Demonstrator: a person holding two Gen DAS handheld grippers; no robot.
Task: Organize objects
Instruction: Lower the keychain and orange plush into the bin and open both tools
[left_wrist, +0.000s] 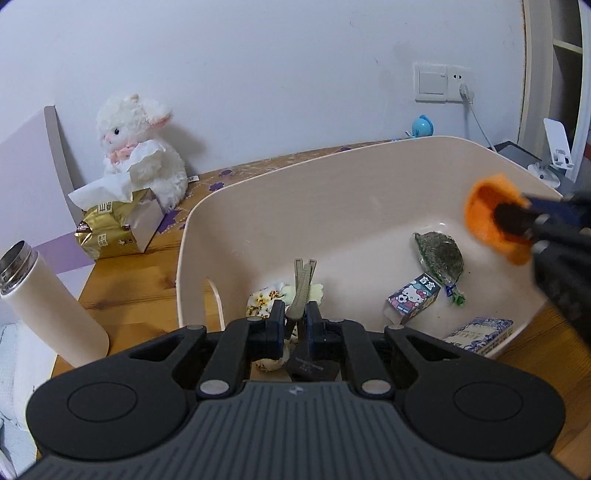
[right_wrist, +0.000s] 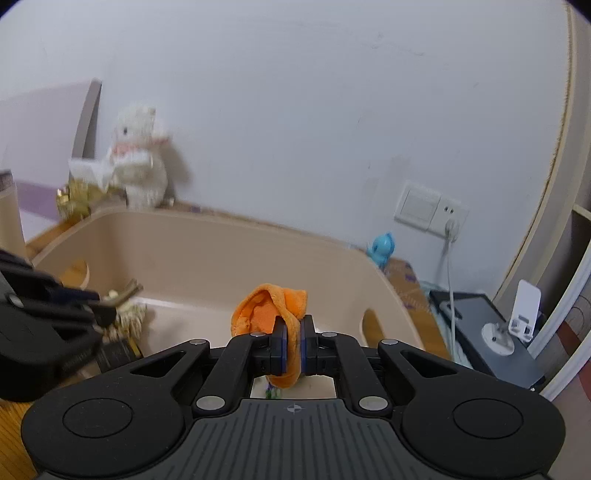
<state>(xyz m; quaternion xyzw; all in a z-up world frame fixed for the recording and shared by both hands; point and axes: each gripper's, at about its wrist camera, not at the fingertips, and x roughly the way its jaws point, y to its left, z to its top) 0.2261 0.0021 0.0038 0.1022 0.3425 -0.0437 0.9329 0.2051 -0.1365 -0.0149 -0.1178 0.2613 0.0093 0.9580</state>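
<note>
A beige plastic basin (left_wrist: 332, 166) stands on the wooden table. My left gripper (left_wrist: 295, 314) is shut on a grey-green strap (left_wrist: 303, 288) and holds it over the basin's near left side, above a floral cloth item (left_wrist: 263, 300). My right gripper (right_wrist: 292, 339) is shut on an orange cloth (right_wrist: 269, 306) above the basin's right side. That orange cloth (left_wrist: 487, 210) and the right gripper (left_wrist: 508, 219) also show at the right edge of the left wrist view. On the basin floor lie a green bag (left_wrist: 439, 254), a Hello Kitty box (left_wrist: 413, 299) and a blue-patterned packet (left_wrist: 480, 334).
A white plush lamb (left_wrist: 140, 147) and a gold tissue pack (left_wrist: 114, 229) sit at the back left. A cream thermos (left_wrist: 44, 306) stands left of the basin. A blue toy (left_wrist: 423, 127), a plugged wall socket (left_wrist: 460, 83) and a white phone stand (left_wrist: 557, 151) are at the back right.
</note>
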